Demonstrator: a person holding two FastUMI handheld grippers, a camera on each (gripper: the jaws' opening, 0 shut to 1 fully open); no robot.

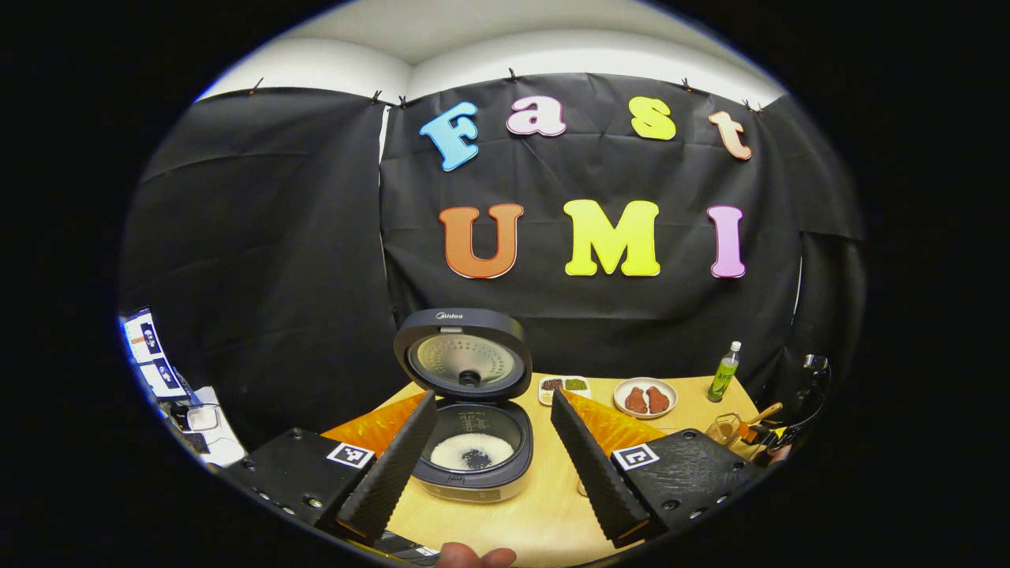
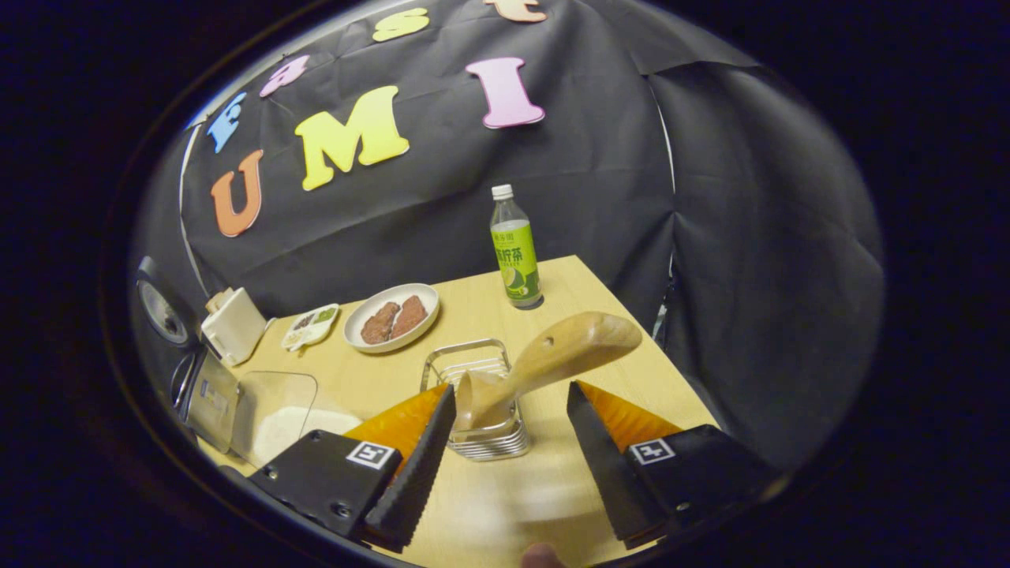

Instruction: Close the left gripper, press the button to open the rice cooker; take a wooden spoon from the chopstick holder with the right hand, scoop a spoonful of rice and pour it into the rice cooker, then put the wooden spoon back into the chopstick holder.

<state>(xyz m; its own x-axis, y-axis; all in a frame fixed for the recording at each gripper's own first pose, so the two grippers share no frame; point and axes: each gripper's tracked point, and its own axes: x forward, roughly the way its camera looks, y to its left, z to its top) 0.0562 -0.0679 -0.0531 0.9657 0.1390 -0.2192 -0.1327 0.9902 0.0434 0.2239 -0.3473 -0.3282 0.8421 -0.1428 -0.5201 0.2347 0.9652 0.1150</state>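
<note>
the worktop (image 1: 544, 513) carries the rice cooker (image 1: 472, 457), lid up, white rice in its pot. the left gripper (image 1: 493, 465) hovers before it, fingers apart. the right gripper (image 2: 509, 450), fingers apart, flanks the wire chopstick holder (image 2: 477, 394) holding the wooden spoon (image 2: 552, 355).

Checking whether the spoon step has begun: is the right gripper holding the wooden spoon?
No. The right gripper is open, and the wooden spoon stands in the chopstick holder ahead, untouched.

place: staged recording booth | cues: black cloth wall (image 1: 276, 260); wooden table (image 2: 489, 308); rice cooker (image 1: 472, 442)
</note>
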